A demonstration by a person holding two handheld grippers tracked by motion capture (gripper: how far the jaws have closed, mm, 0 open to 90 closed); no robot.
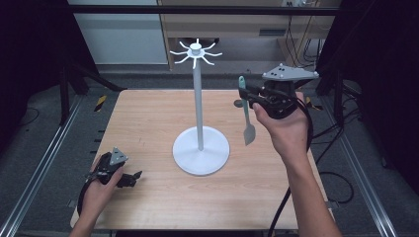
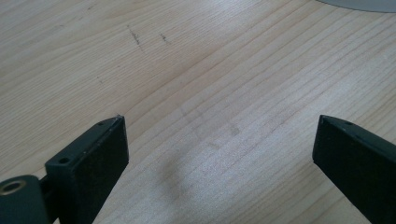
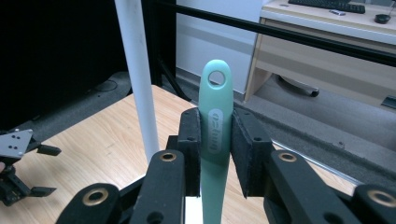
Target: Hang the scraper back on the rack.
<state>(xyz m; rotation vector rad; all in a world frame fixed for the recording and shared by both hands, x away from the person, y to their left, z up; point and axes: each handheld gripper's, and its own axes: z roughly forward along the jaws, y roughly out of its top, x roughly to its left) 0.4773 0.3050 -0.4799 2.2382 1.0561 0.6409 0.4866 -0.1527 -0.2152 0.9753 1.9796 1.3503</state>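
A pale green spatula hangs upright in the air to the right of the white stand's pole. My right gripper is shut on its handle, just below the hanging hole at the top end; the blade points down over the table. The stand has a round white base and a ring of hooks at its top. My left gripper rests low at the table's front left, open, with only bare wood between its jaws.
The wooden table lies between metal rails on the floor. A desk and cables stand behind the table. The left hand's gripper appears far off in the right gripper view.
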